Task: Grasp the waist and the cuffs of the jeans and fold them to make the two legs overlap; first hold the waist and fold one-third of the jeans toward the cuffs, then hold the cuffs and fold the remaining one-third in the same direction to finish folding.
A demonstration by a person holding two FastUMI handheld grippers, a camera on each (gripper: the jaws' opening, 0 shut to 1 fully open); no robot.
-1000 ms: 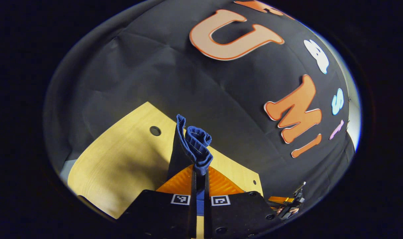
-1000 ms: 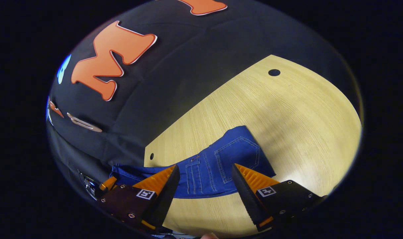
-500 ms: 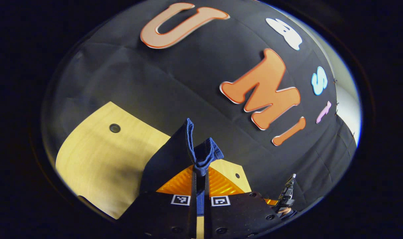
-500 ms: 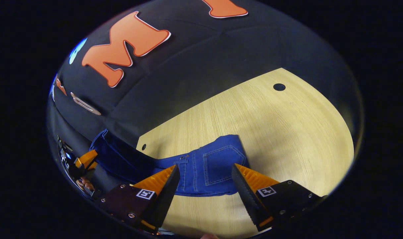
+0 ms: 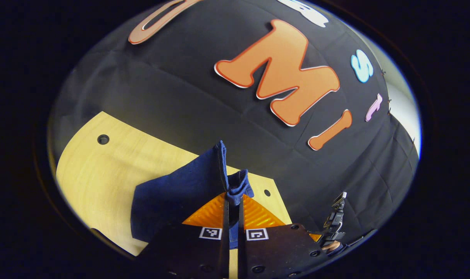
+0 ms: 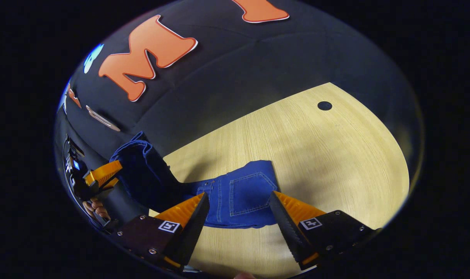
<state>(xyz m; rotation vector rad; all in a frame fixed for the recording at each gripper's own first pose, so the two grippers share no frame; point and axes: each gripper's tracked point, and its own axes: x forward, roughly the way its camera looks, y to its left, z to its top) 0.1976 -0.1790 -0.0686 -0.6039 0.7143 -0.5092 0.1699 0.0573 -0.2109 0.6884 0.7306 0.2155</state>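
Blue jeans (image 6: 240,195) lifted by clamped left hand-held gripper (image 5: 233,201); right hand-held gripper (image 6: 238,211) wide apart, empty.

no readable words or numbers on the jeans (image 6: 238,197), no brand legible on the back pocket, small square black-and-white coded markers (image 5: 210,233) on the tongs' finger mounts, patterns only, nothing to read

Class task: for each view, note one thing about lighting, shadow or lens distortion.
Left gripper view: the jeans are dark, in shadow; the table edge curves from fisheye distortion. Right gripper view: the jeans' pocket stitching is sharp, and soft shadows fall across the table.
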